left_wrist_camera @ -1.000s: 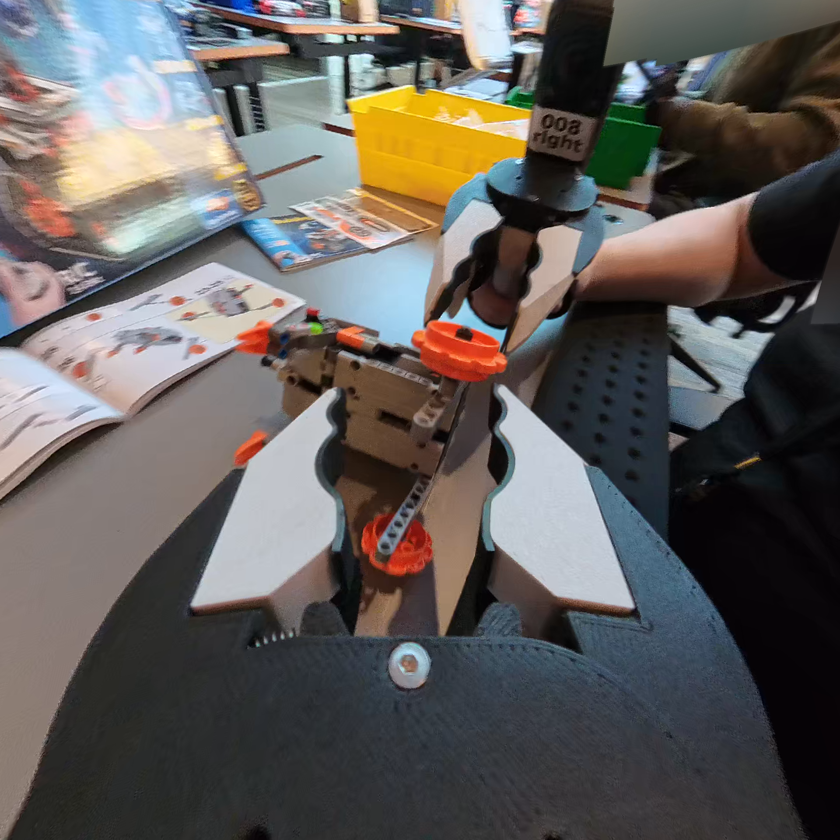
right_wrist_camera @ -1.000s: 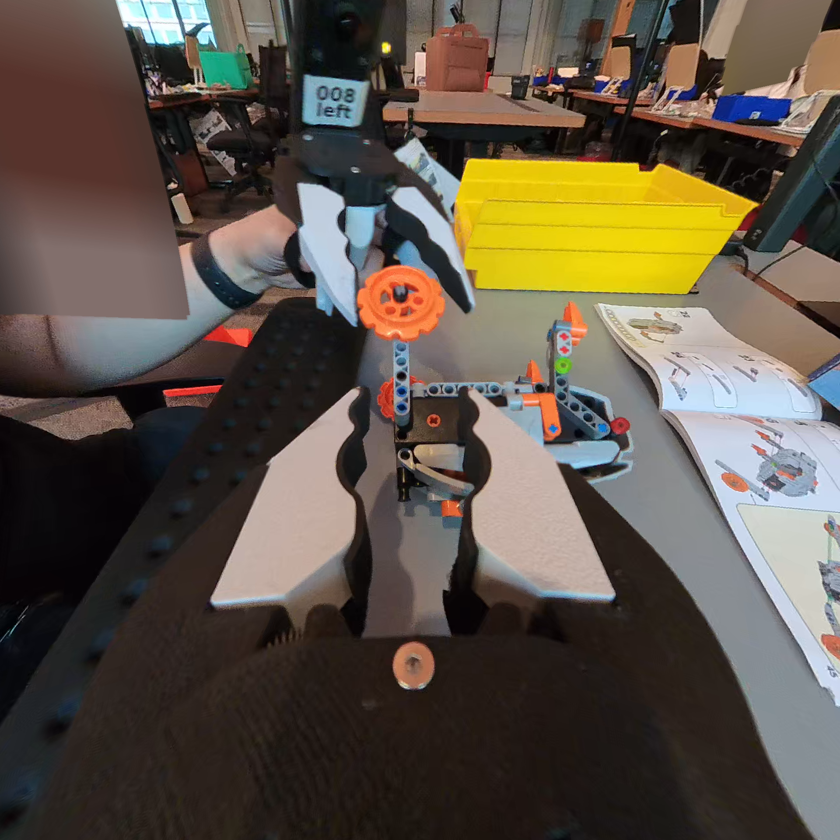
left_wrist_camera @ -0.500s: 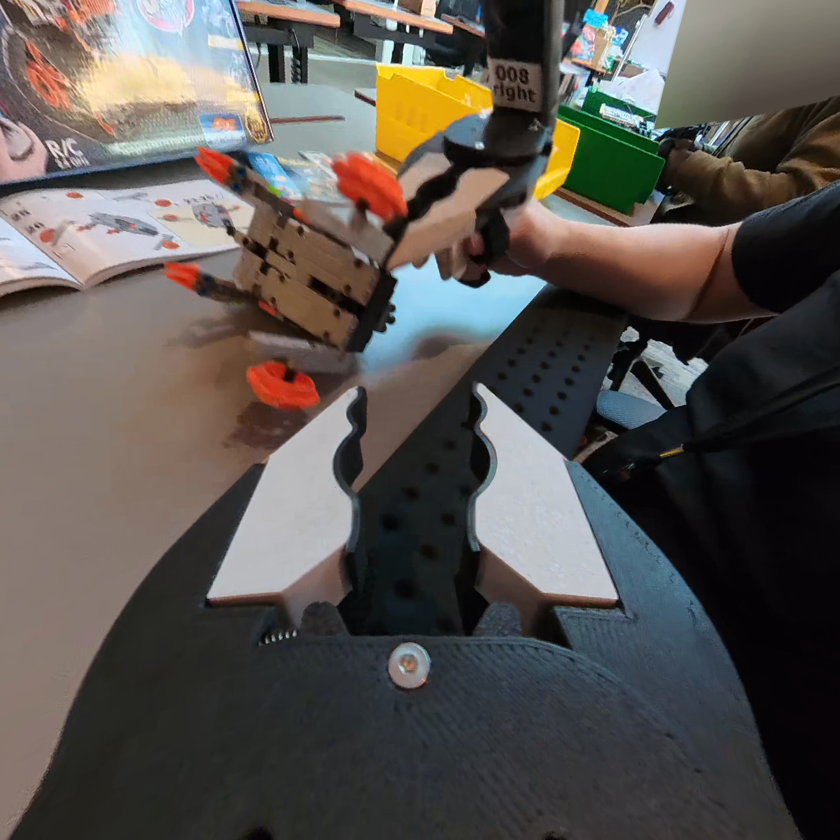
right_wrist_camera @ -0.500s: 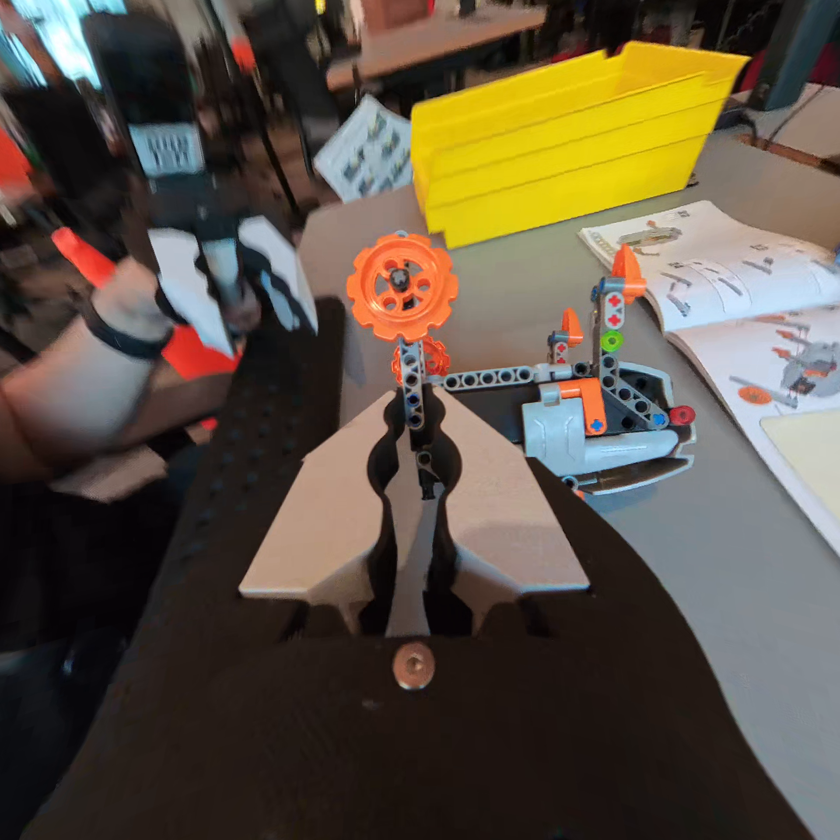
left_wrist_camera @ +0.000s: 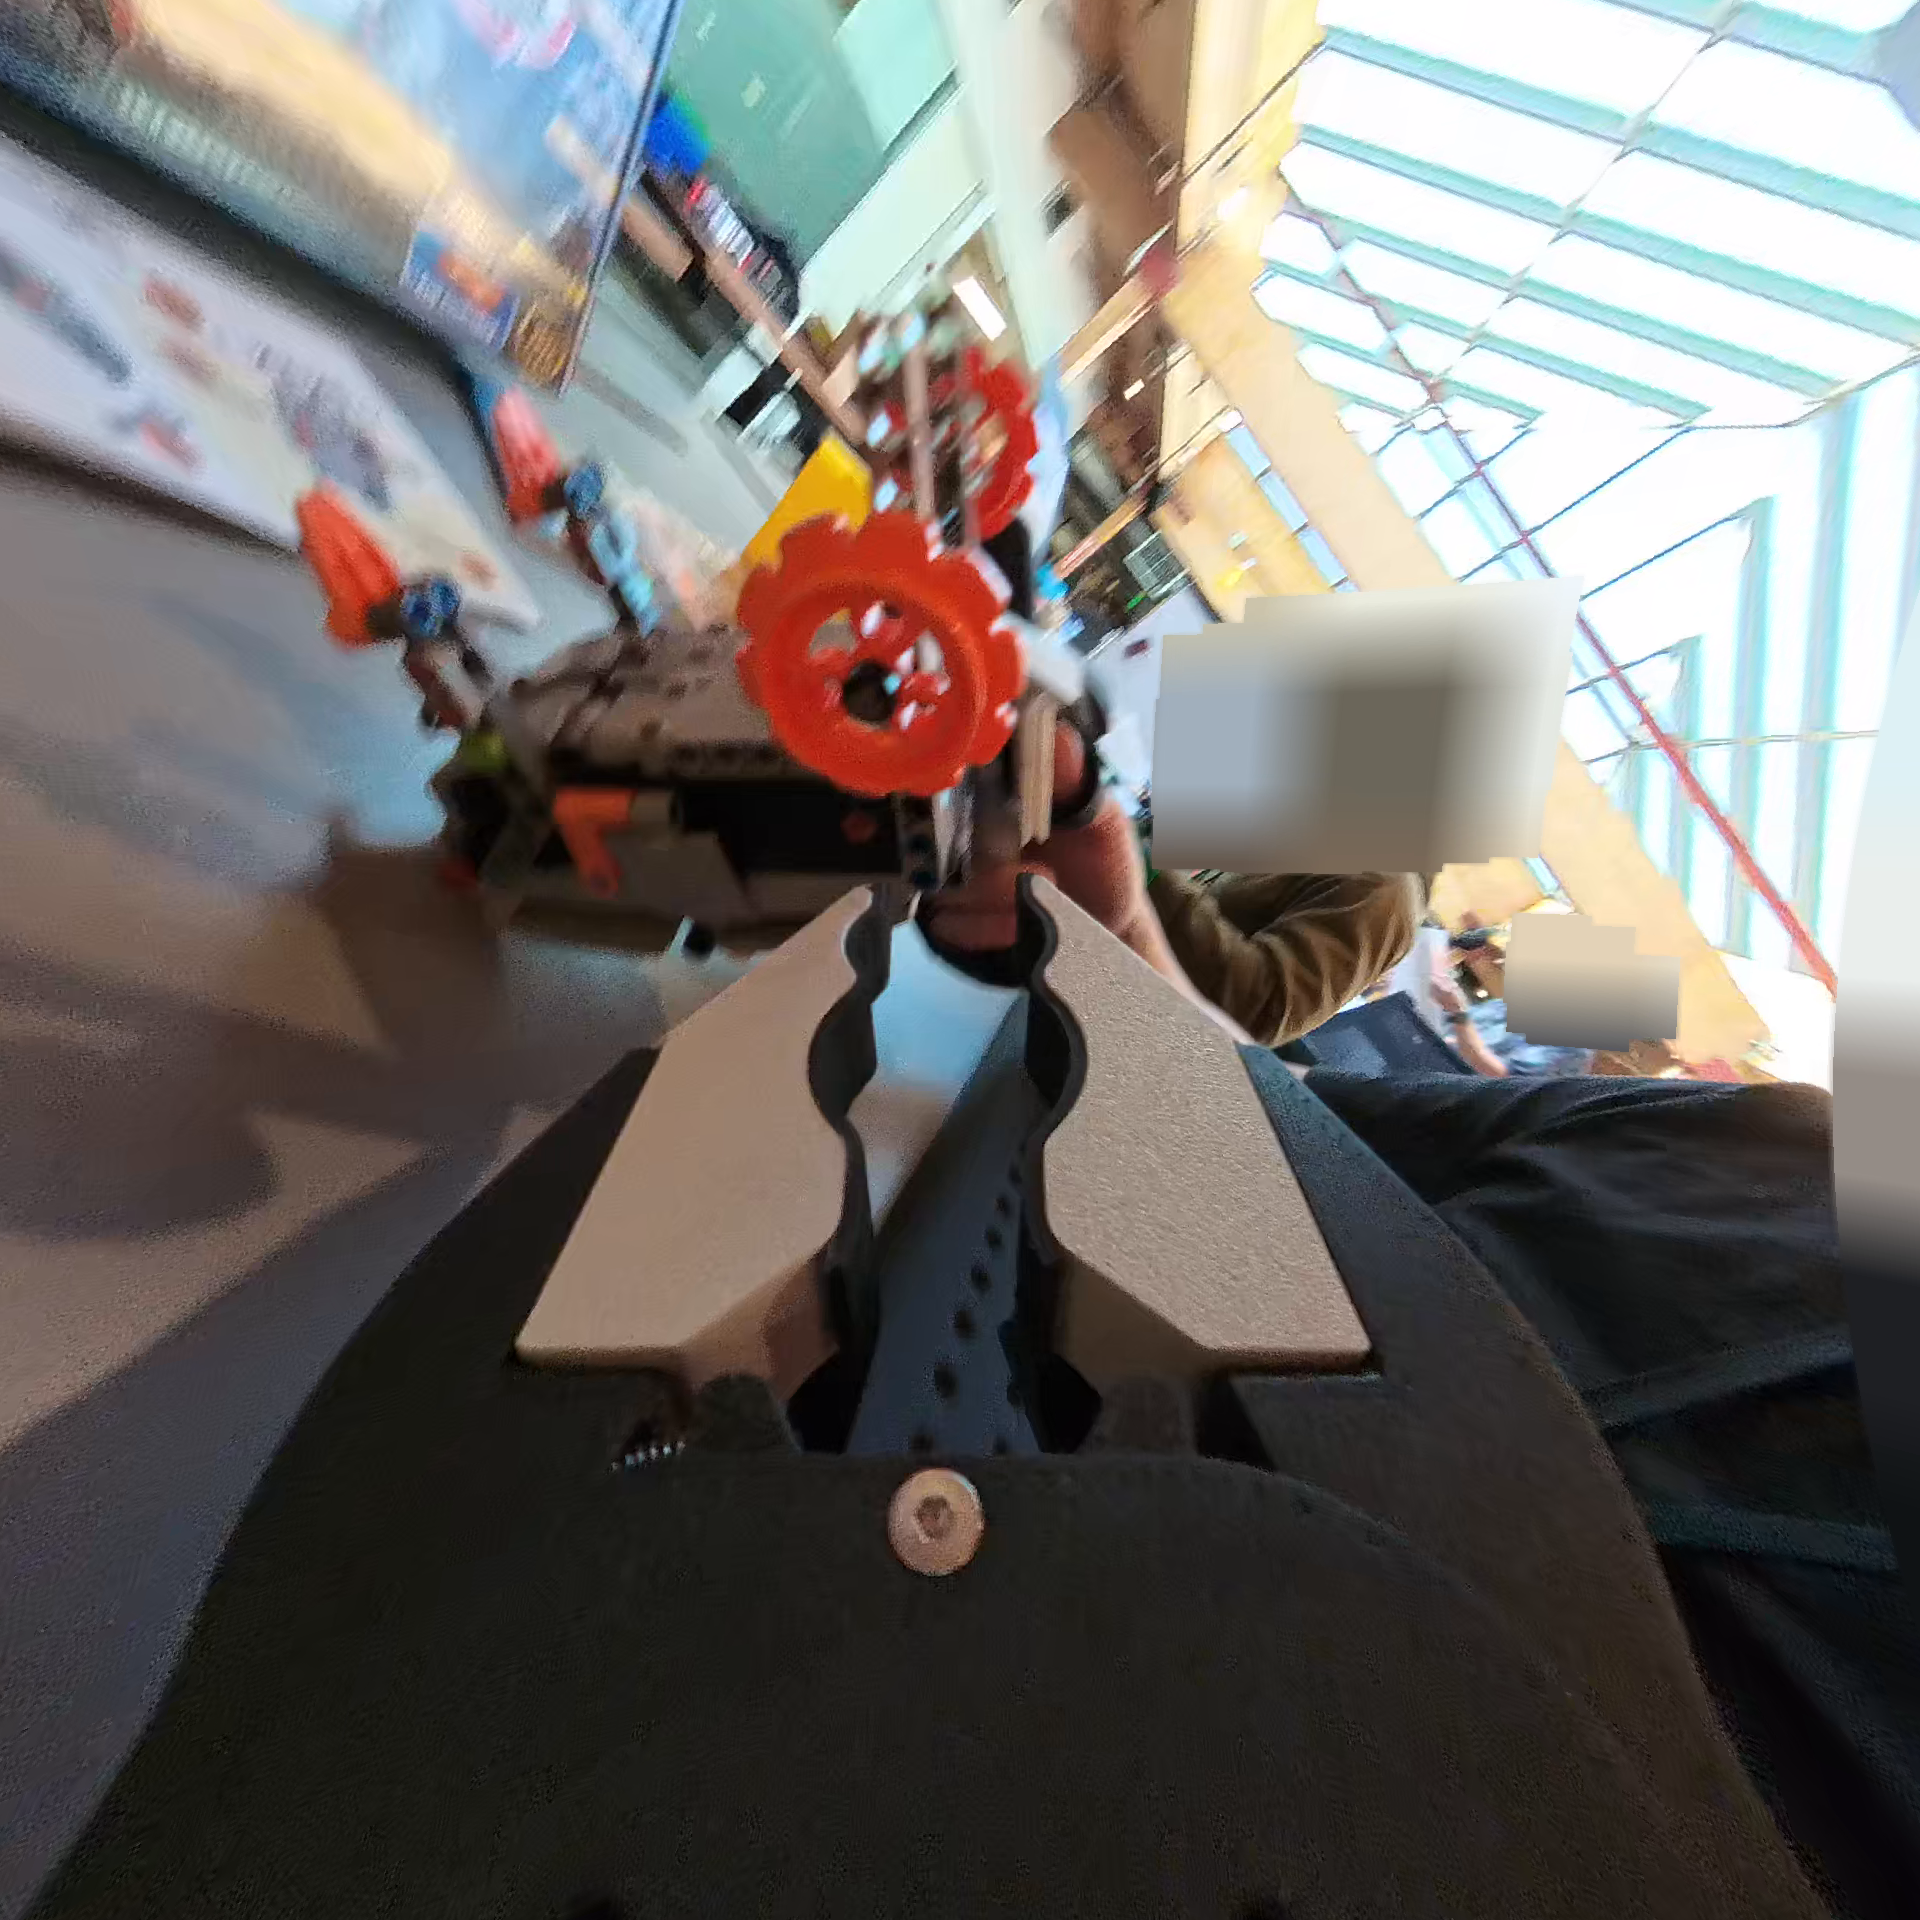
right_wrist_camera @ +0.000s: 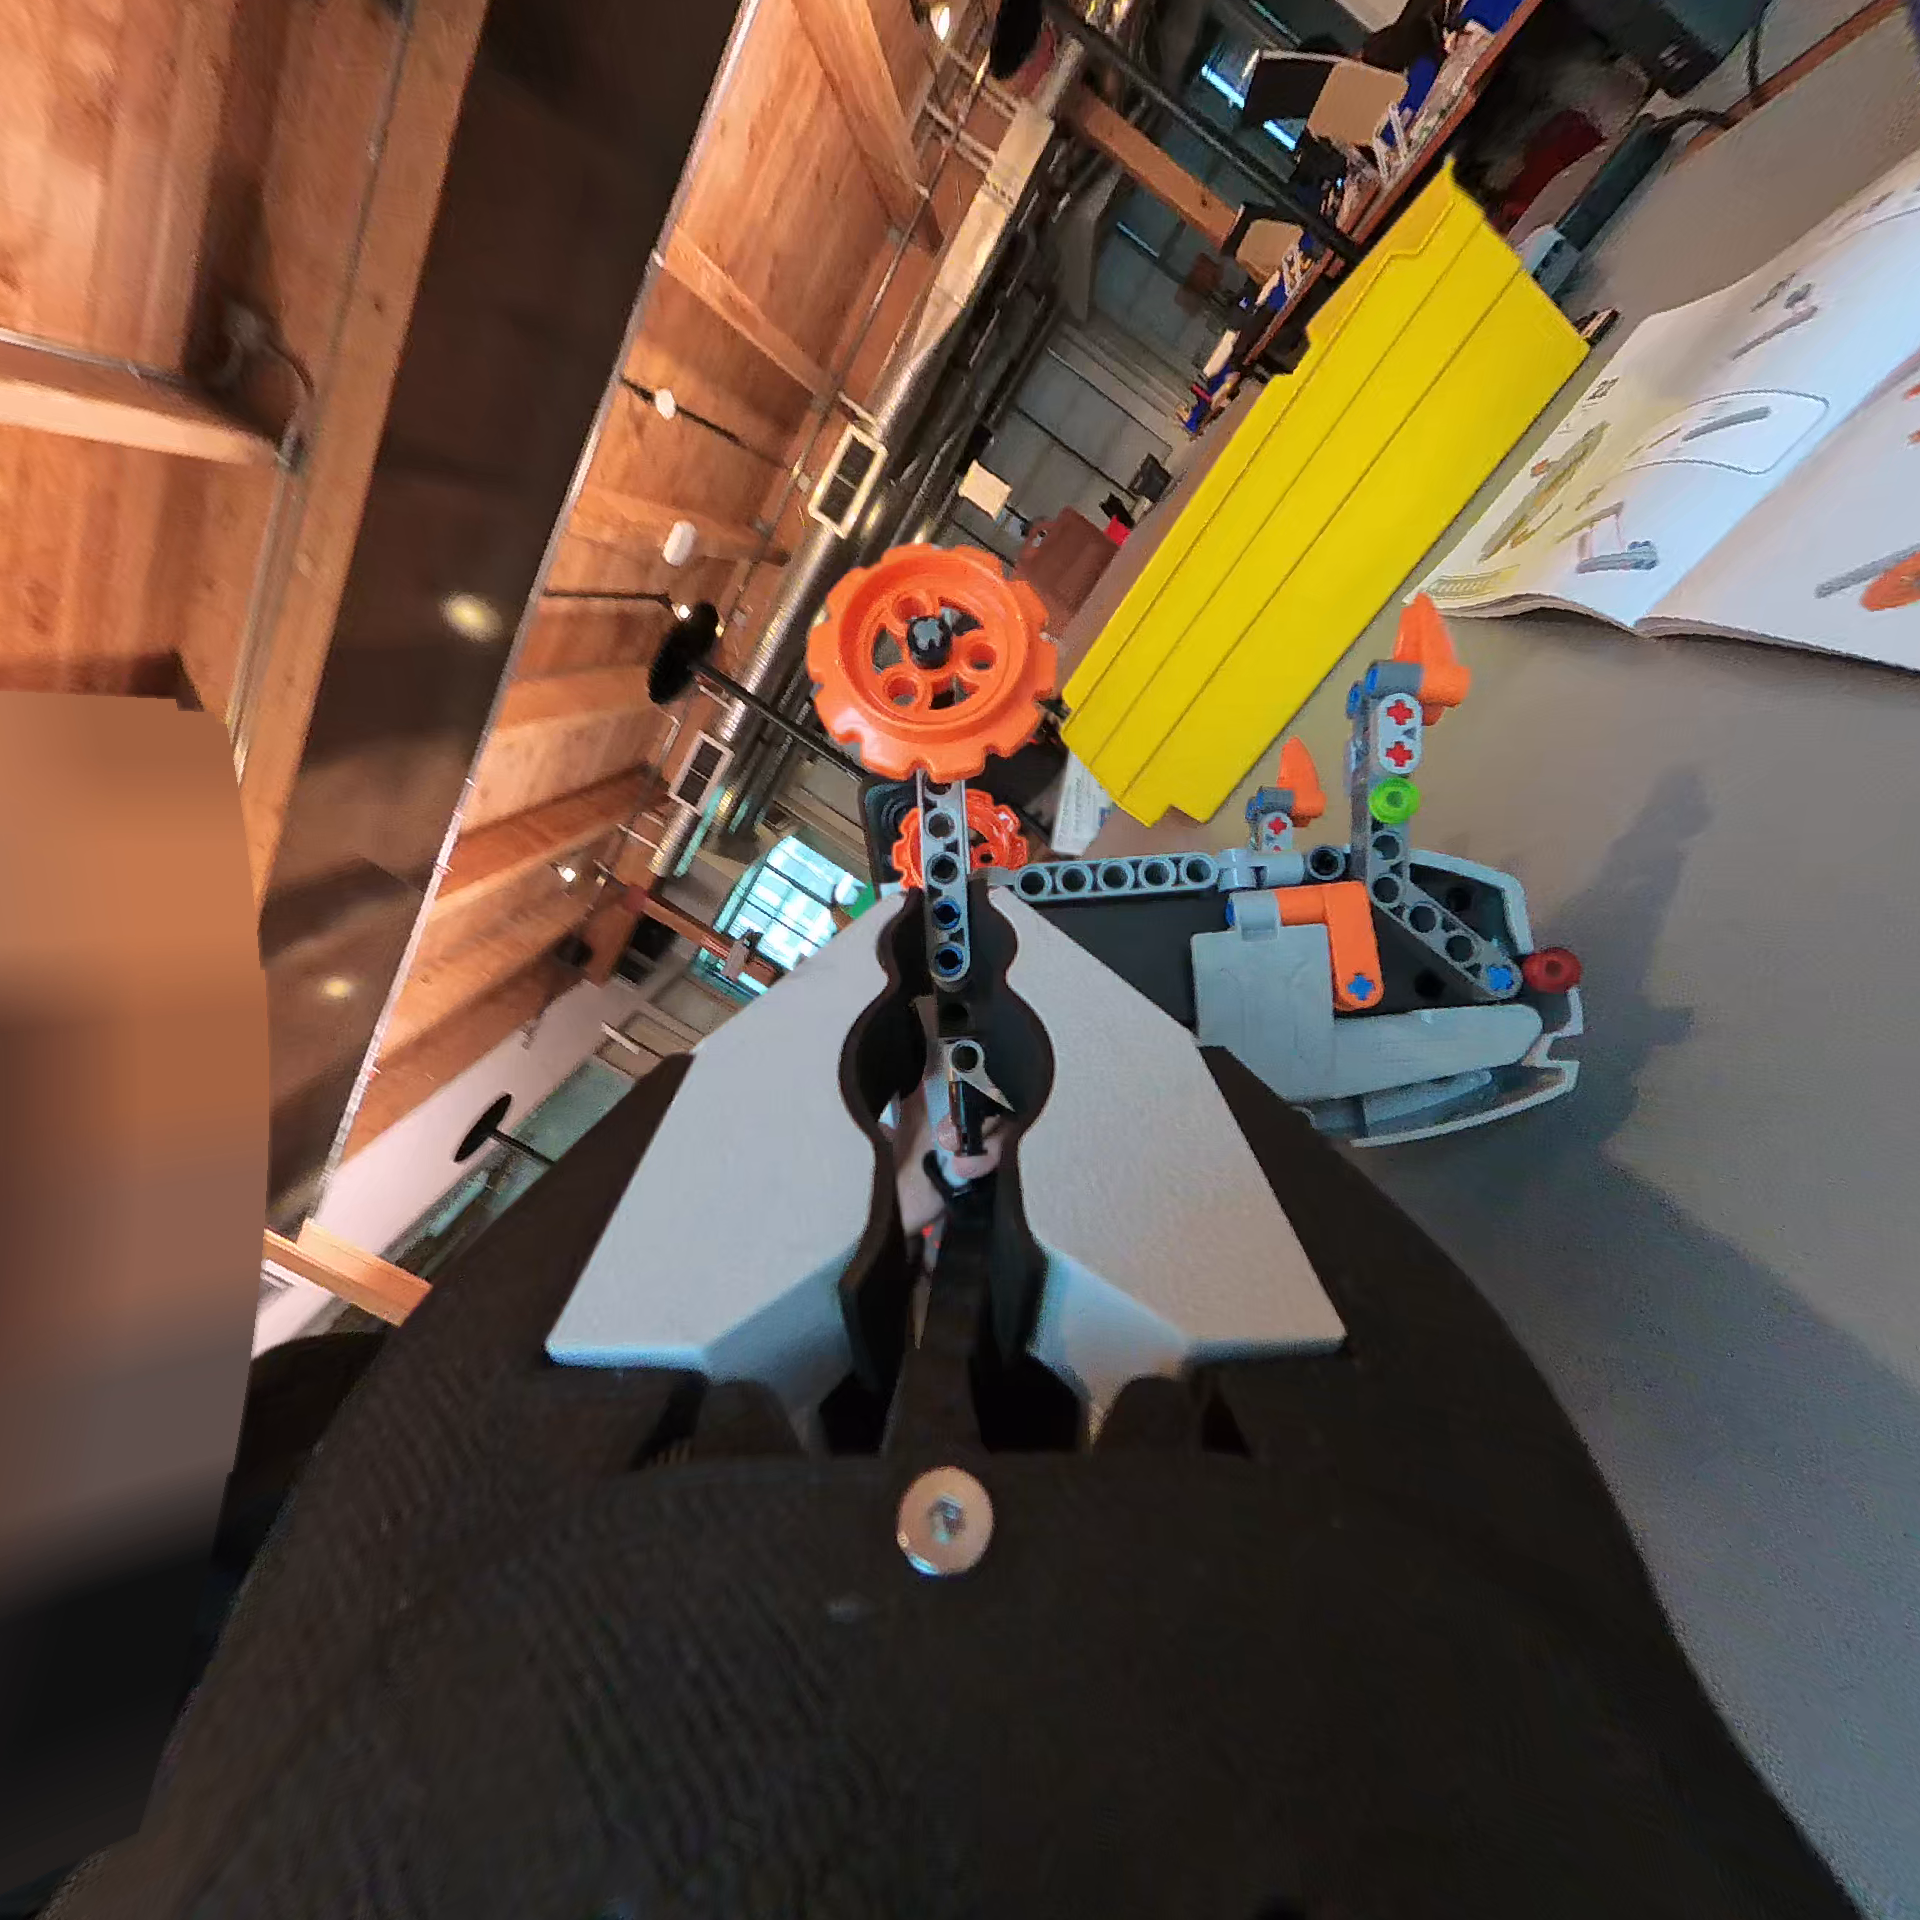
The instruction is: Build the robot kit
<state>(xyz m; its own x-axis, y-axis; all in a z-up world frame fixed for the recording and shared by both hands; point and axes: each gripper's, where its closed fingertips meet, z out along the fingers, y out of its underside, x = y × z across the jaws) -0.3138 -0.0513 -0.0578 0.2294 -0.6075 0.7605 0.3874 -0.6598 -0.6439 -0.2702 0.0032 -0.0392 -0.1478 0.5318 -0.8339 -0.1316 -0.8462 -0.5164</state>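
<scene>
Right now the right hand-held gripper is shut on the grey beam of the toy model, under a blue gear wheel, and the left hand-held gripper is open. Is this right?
Not quite: the gear wheel is orange, not blue, as the right wrist view shows. The rest holds: the right hand-held gripper is shut on the grey beam of the toy model under that wheel, and the left hand-held gripper is open.

Light: bright daylight, blown-out glazed roof panels upper right in left wrist view | Blur: heavy motion smear there on grey tabletop and orange toothed plastic wheel; right wrist view sharper | Shadows: soft, on grey tabletop | Distortion: wide-angle bending, tilted horizon, both views
</scene>
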